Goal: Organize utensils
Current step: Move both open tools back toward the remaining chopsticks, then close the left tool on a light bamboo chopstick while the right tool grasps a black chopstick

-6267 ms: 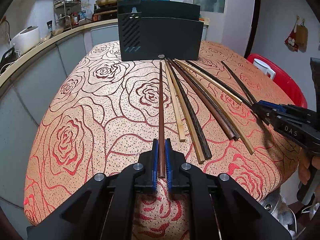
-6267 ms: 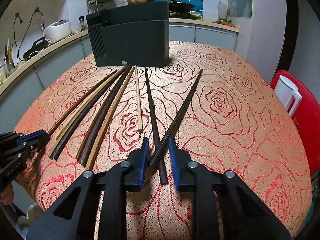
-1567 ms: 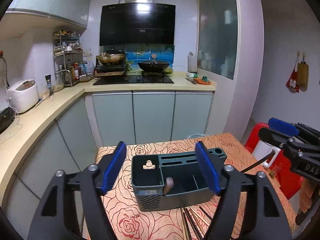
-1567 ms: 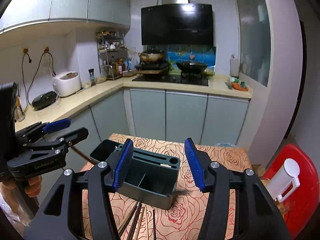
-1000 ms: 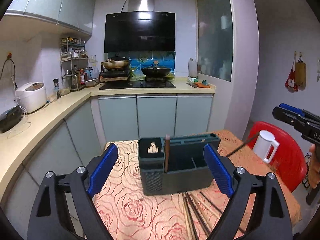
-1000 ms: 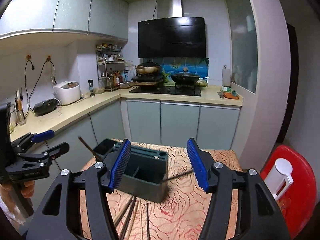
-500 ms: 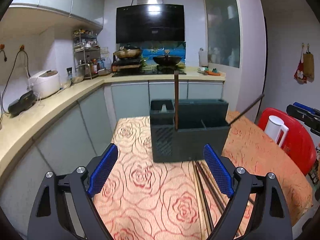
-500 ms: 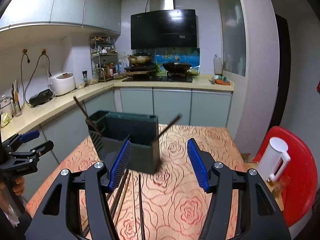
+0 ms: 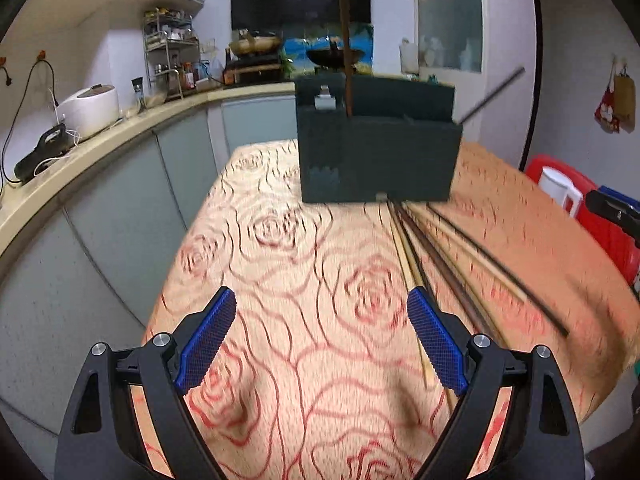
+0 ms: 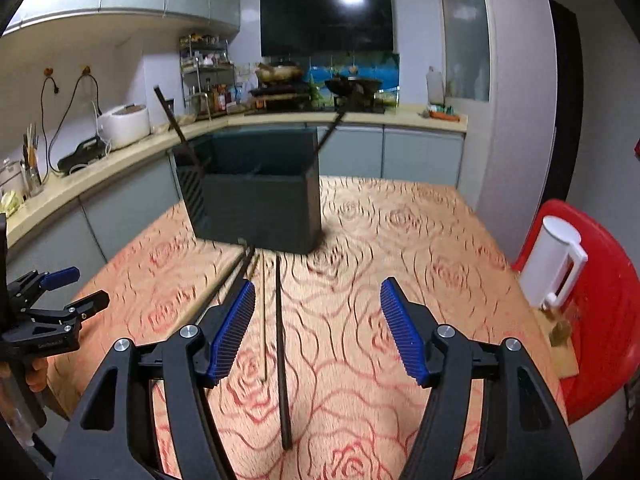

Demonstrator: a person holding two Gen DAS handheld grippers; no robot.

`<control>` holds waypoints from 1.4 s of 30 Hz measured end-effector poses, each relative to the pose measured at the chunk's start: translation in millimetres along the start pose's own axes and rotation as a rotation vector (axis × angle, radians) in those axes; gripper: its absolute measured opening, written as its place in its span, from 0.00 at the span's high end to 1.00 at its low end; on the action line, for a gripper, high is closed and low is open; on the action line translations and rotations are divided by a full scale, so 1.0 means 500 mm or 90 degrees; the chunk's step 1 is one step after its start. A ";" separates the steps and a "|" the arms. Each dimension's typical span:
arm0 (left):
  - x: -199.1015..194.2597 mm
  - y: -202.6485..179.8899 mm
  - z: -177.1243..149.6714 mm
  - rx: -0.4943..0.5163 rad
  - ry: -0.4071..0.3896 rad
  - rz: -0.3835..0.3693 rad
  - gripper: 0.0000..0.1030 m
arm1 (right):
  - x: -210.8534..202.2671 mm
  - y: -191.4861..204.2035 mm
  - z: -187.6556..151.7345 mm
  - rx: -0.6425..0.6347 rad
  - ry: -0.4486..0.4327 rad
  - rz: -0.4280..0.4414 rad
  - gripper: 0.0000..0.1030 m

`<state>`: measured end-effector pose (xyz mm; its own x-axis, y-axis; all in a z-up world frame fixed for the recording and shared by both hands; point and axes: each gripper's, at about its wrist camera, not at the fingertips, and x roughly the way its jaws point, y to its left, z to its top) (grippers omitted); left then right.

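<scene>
The left hand-held gripper (image 9: 322, 336) hangs wide open and empty over the rose-patterned worktop (image 9: 280, 264). The right hand-held gripper (image 10: 316, 326), also empty, has just been opening its jaws further. At twelve o'clock stands the dark utensil holder (image 9: 376, 152), with a brown chopstick (image 9: 345, 52) upright near its left end and a dark chopstick (image 9: 490, 96) leaning out toward two o'clock. The remaining chopsticks (image 9: 436, 256) lie loose on the cloth in front of the holder, perhaps six, though blur hinders counting. A white jug (image 10: 554, 264) sits at three o'clock.
</scene>
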<state>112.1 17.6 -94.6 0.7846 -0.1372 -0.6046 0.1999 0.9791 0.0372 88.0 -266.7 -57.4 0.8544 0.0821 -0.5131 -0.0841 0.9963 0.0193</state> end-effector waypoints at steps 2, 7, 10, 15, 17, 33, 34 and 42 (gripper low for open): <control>0.005 0.000 -0.019 0.003 0.012 -0.005 0.18 | 0.004 -0.005 -0.016 0.004 0.011 -0.001 0.39; 0.021 -0.016 -0.052 0.024 0.044 -0.020 0.18 | 0.011 -0.021 -0.043 0.027 0.029 -0.003 0.39; 0.026 -0.034 -0.063 0.044 0.051 -0.029 0.18 | 0.013 -0.029 -0.052 0.041 0.033 -0.008 0.39; 0.032 -0.060 -0.070 0.076 0.061 -0.034 0.18 | 0.013 -0.036 -0.056 0.046 0.034 -0.012 0.39; 0.036 -0.065 -0.073 0.079 0.069 -0.039 0.18 | 0.014 -0.041 -0.057 0.049 0.035 -0.014 0.39; 0.057 -0.054 -0.078 0.063 0.095 -0.019 0.26 | 0.018 -0.038 -0.079 0.046 0.054 -0.018 0.39; 0.057 -0.054 -0.078 0.059 0.097 -0.025 0.30 | 0.018 -0.037 -0.083 0.044 0.057 -0.018 0.39; 0.057 -0.069 -0.076 0.054 0.096 -0.080 0.61 | 0.024 -0.020 -0.124 0.021 0.084 -0.010 0.39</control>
<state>105.2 -14.2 -143.5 0.6544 -0.2272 -0.7212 0.3448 0.9385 0.0172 67.1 -277.1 -116.9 0.7808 0.0647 -0.6214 -0.0525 0.9979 0.0379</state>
